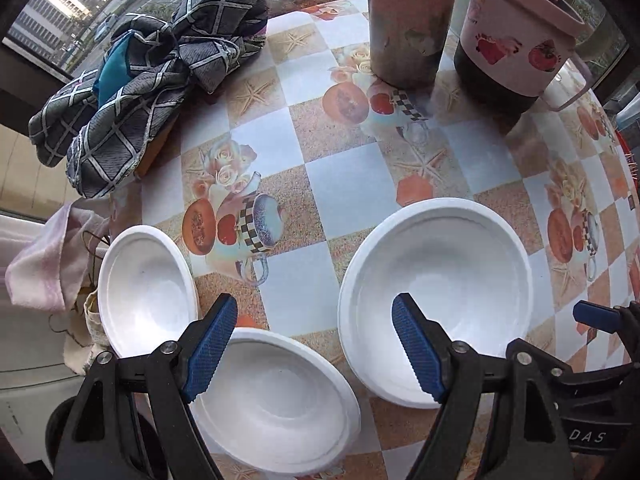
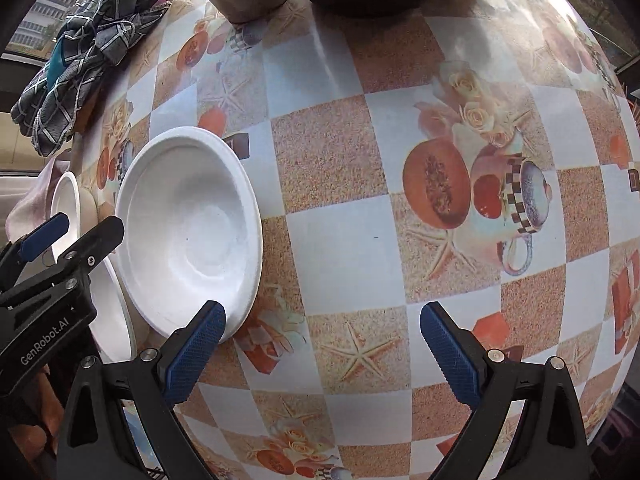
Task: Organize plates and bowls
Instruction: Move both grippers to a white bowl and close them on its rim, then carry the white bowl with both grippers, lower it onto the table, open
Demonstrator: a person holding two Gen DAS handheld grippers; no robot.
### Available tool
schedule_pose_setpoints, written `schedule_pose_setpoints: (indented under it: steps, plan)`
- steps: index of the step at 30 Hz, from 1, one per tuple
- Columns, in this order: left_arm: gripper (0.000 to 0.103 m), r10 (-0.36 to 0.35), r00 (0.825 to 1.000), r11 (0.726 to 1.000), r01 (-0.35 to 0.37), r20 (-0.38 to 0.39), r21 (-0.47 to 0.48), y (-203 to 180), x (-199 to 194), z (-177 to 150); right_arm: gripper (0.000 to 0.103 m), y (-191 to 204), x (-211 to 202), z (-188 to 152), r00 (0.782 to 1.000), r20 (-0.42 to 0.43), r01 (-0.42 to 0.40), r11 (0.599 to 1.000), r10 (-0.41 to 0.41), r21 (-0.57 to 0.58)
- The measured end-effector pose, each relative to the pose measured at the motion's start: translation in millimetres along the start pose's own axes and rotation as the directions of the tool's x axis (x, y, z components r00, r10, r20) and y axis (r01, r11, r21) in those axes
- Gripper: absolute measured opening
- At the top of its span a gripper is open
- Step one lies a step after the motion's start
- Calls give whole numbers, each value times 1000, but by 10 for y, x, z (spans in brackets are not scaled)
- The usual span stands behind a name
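Three white foam bowls sit upright on the checkered tablecloth, none stacked. Landmark = the biggest-looking bowl, call it the right bowl, also seen in the right wrist view.

Left gripper: jaws spread wide, holding nothing. Its right finger hangs over the near-left inside of the right bowl; can't tell if it touches. Its left finger sits above the gap between the other two bowls. The near bowl lies left of and nearer than the right bowl, close to the table edge, with a strip of cloth showing between them. The far-left bowl is further left again, just beside the near bowl, rims nearly touching, right at the table's left edge.

Right gripper: jaws also wide apart, empty. Its left fingertip is at the near rim of the right bowl, overlapping it in view; contact unclear. Its right finger is over bare cloth, well right of that bowl.

Behind the right bowl, far side of table: a rusty-looking cylindrical post and, right of it, a pink lidded mug w/ strawberry prints. Far left of the bowl: a crumpled grey plaid cloth at the table's back-left edge. A pale pink rag hangs off the table beside the far-left bowl.
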State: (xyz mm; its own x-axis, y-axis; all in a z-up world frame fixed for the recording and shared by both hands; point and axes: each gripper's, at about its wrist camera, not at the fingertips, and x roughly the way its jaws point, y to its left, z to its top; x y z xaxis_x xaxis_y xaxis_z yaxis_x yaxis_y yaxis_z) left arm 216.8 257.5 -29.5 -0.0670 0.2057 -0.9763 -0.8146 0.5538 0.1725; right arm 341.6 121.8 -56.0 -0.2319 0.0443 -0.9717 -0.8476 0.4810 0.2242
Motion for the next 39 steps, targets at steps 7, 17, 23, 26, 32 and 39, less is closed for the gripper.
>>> schedule_pose_setpoints:
  steps: [7, 17, 23, 26, 32, 39]
  plan:
    - [83, 8, 999, 997, -4, -46, 79, -119, 279, 222, 99, 177, 120, 180, 1000, 14, -27, 998, 28, -64]
    - [34, -30, 987, 994, 46, -159, 97, -205, 454, 235, 37, 264, 214, 217, 992, -24, -124, 990, 123, -68]
    - [28, -69, 985, 987, 90, -157, 131, -543, 323, 42, 23, 155, 236, 76, 991, -46, -125, 990, 123, -61]
    - [28, -77, 986, 980, 102, -148, 173, -762, 263, -118, 23, -42, 209, -108, 994, -43, -107, 993, 105, -57]
    - [28, -103, 985, 965, 133, -142, 224, -1206, 103, -541, 23, -339, 114, -504, 997, -49, -60, 995, 56, -82]
    - [28, -139, 982, 937, 171, -124, 306, -1826, -203, -1102, 25, -771, 81, -1166, 997, -75, -10, 1000, 10, 1]
